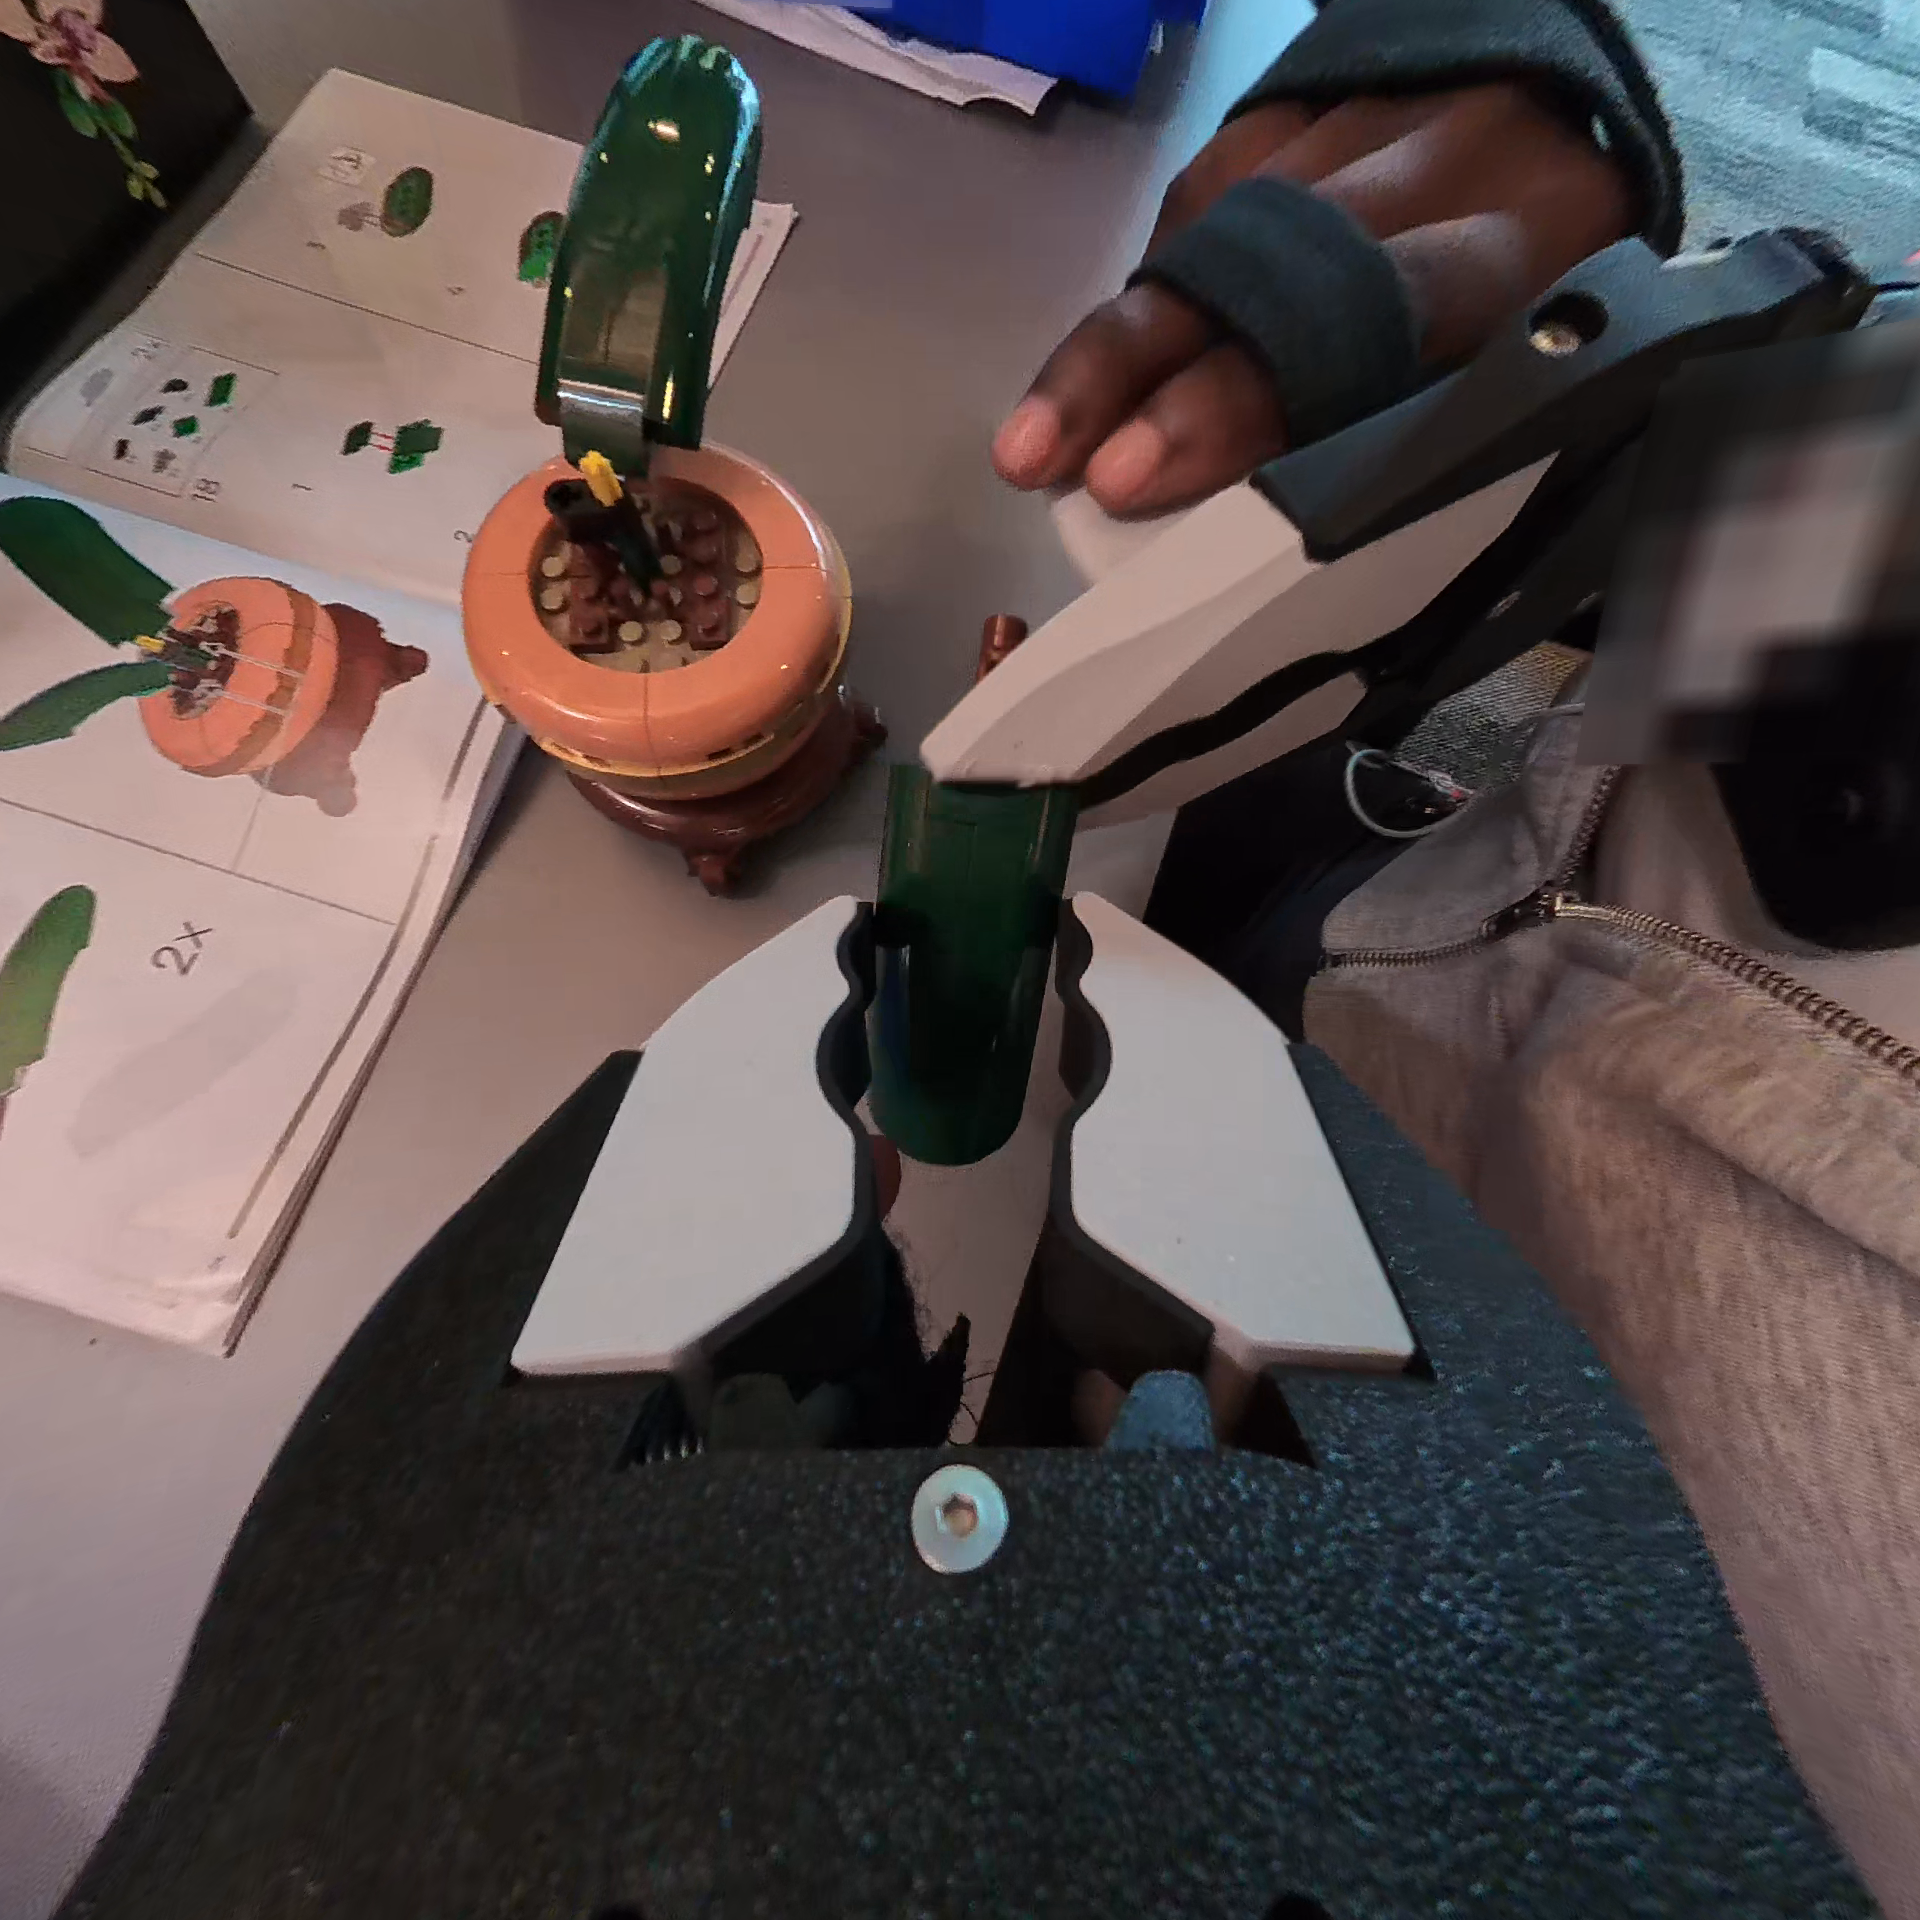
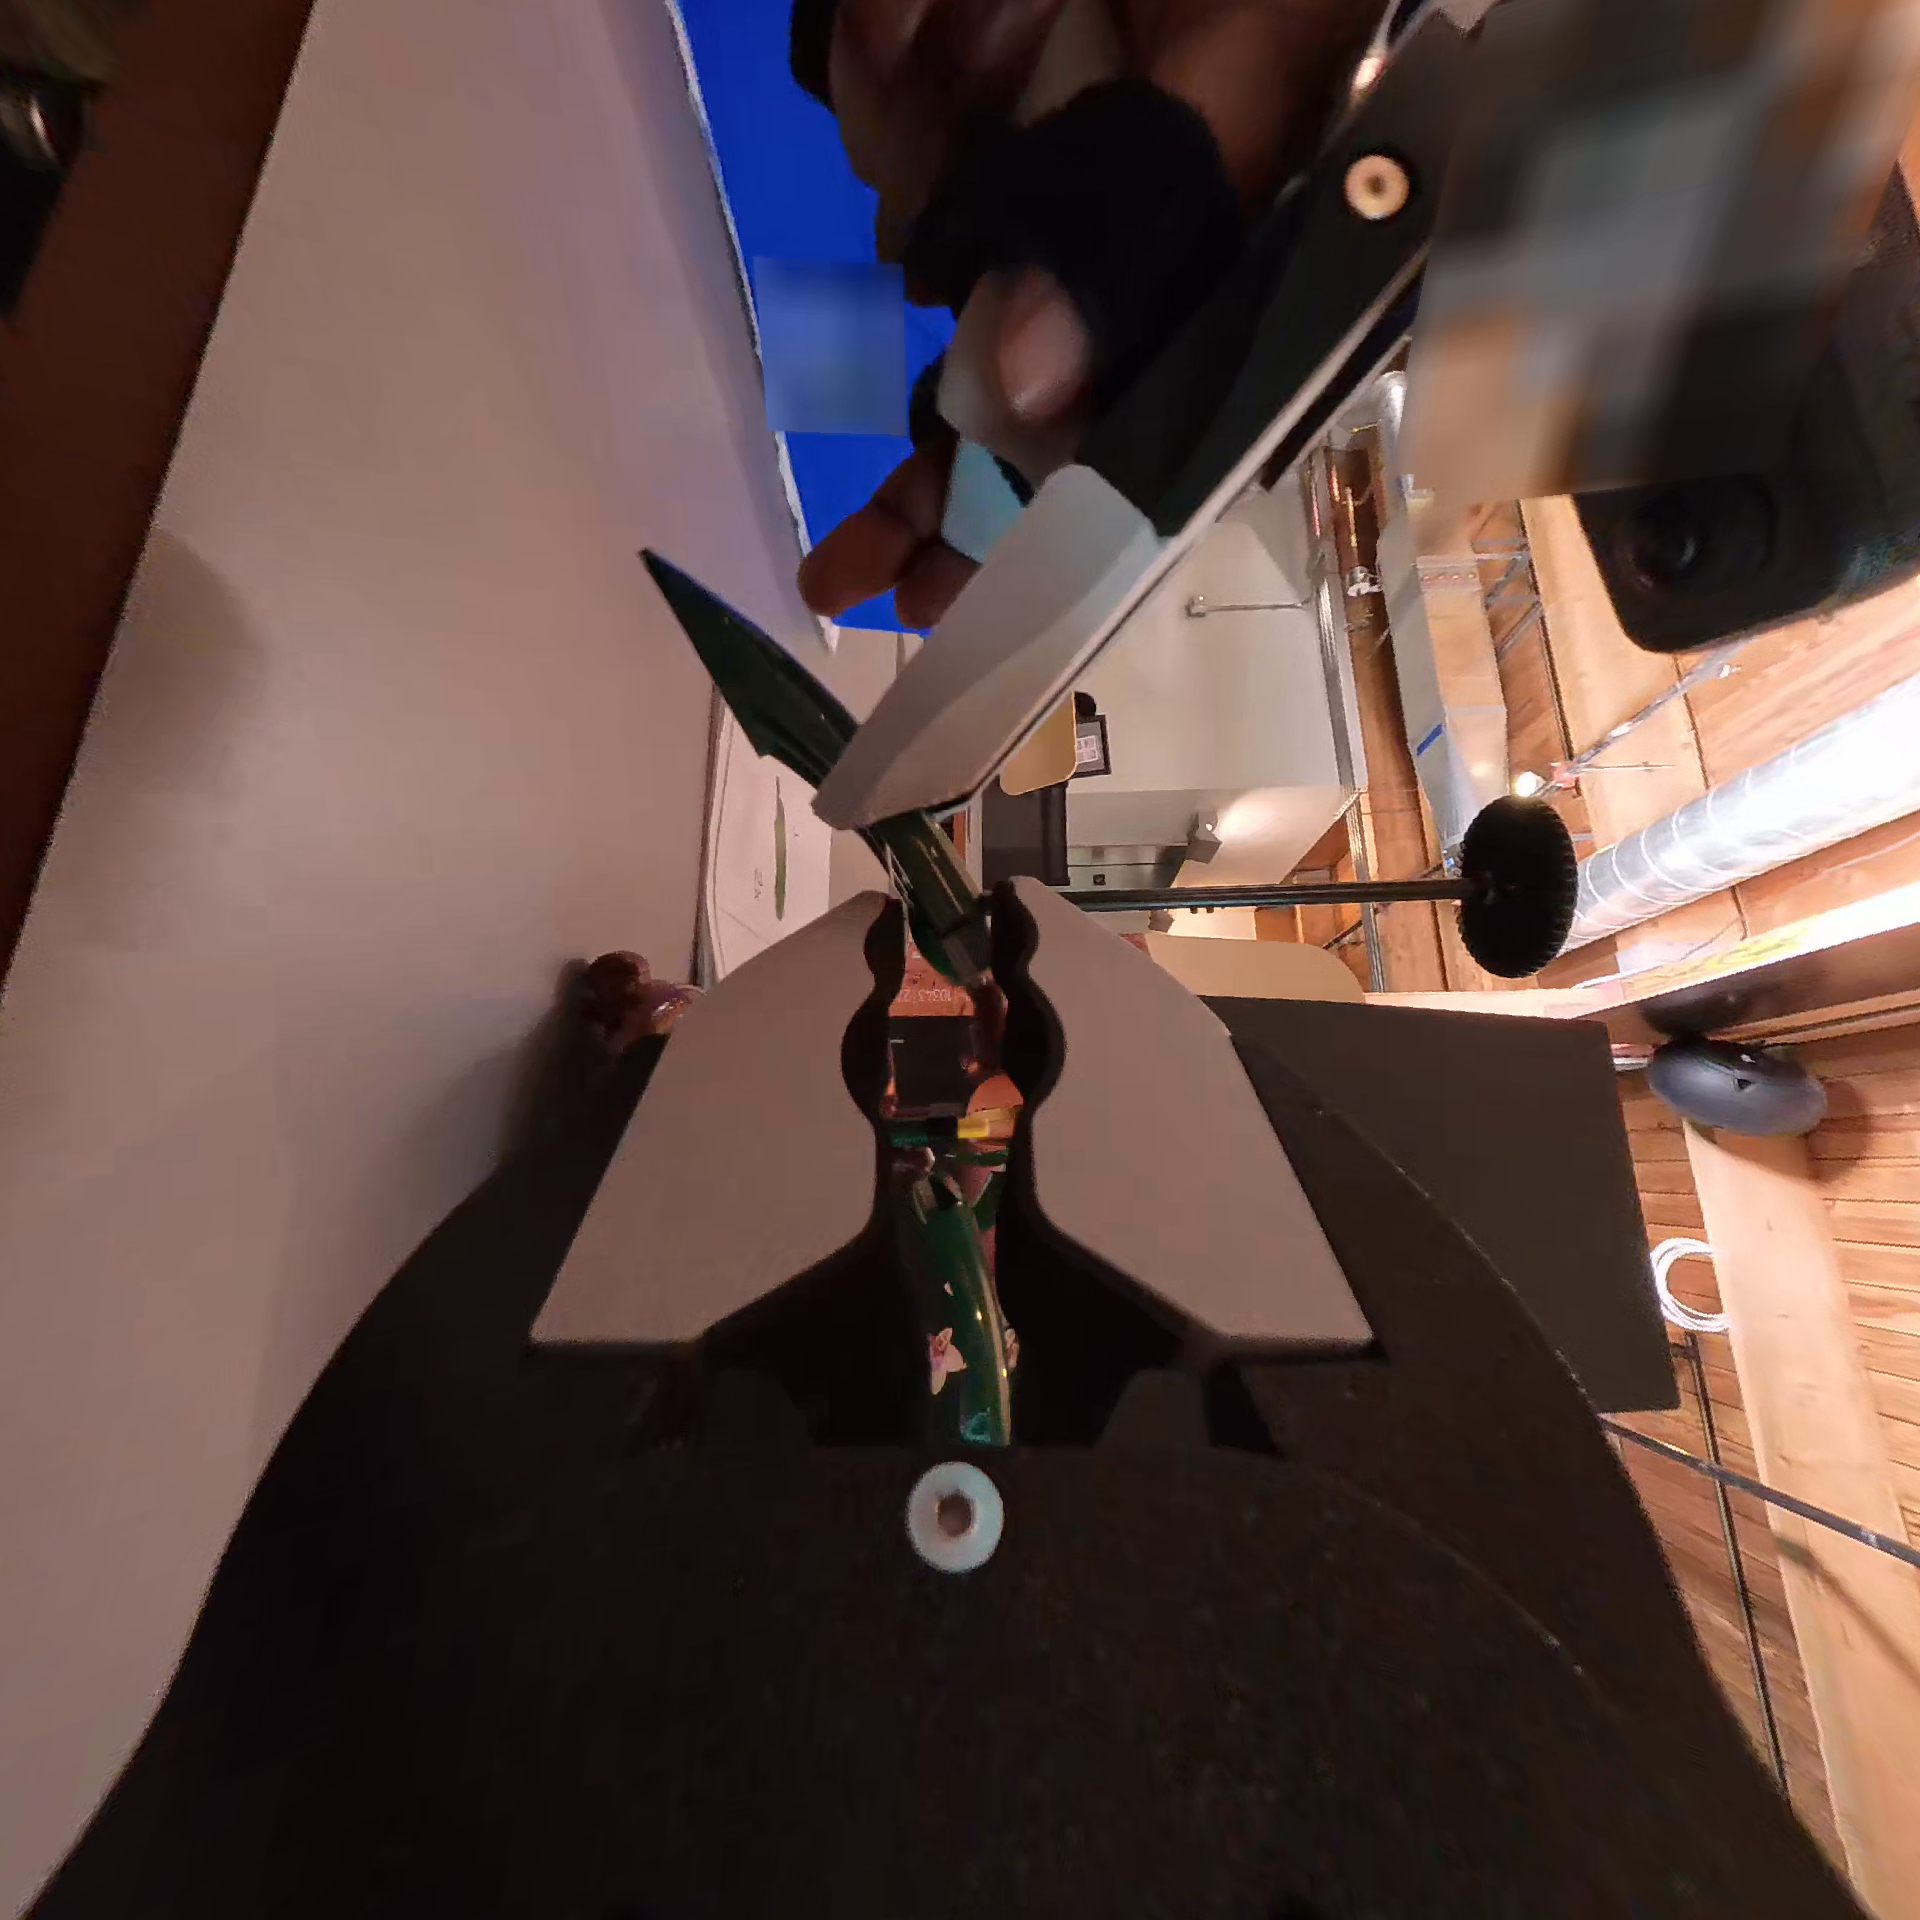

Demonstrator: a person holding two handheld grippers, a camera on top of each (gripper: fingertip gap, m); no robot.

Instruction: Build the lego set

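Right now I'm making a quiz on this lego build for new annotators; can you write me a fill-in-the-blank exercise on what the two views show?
1. The left tool is shut on a dark ____ leaf piece.
2. The right tool touches that leaf piece at its ____ end.
3. A leaf already stands ____ in the tan pot.
4. The open instruction booklet lies to the ____ of the pot in the left wrist view.

Missing words: green; far; upright; left

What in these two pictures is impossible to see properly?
- Left wrist view: the far end of the held green leaf, covered by the right tongs.
- Right wrist view: the flowerpot, hidden behind its own tongs.
- Left wrist view: the booklet, cut by the left edge.
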